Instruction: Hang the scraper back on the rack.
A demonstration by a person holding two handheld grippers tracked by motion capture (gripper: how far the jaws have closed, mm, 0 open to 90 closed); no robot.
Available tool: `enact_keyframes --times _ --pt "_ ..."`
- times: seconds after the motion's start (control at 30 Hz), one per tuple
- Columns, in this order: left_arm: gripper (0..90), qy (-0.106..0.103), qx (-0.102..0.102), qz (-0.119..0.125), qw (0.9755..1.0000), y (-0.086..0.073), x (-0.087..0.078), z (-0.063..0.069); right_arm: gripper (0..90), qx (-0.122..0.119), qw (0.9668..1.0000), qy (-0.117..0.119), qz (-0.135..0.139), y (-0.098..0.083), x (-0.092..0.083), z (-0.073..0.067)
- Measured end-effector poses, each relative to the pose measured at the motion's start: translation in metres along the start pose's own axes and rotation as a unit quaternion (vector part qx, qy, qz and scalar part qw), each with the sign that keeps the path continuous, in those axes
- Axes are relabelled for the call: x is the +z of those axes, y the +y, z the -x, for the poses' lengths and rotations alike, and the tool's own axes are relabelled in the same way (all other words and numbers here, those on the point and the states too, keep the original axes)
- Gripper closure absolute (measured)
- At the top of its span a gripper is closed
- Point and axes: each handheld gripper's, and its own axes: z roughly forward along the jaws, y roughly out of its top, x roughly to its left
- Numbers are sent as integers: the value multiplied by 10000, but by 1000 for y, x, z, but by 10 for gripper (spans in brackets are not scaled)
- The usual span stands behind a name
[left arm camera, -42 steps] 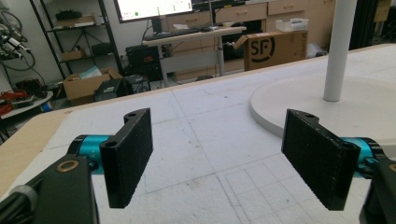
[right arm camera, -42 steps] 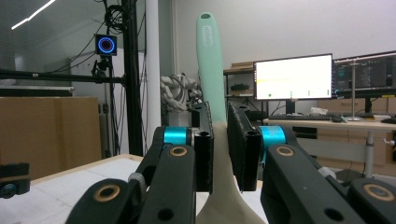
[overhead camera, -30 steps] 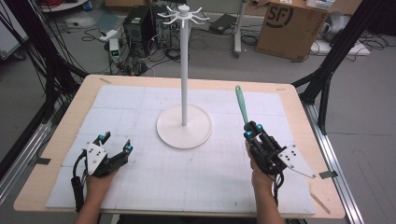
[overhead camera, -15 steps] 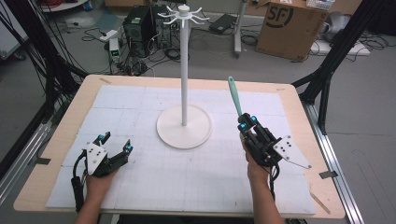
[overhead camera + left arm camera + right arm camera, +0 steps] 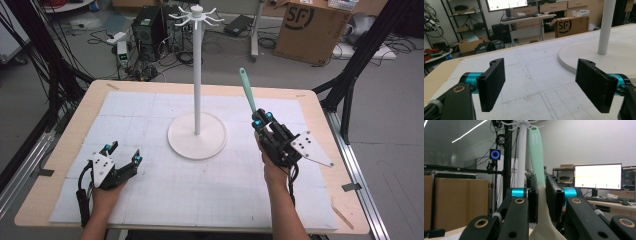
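One white hook stand point(image 5: 197, 132) stands between the two tongs. One mint-green utensil handle point(image 5: 247, 90) rises from the right tongs point(image 5: 262, 120). The left tongs point(image 5: 122, 152) count one pair, with one cardboard box point(image 5: 310, 30) beyond the bench point(image 5: 330, 150).

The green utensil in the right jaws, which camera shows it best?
The right gripper view: the utensil fills the middle, clamped between the black jaws, its green handle rising beside the white stand. The high view shows it small and thin, sticking up from the right gripper.
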Motion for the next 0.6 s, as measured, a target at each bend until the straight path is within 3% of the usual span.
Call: enact_keyframes --times 0.6 --pt "228 6 2 8 10000 0 0 0 814 8 9999 108 35 14 36 -1"
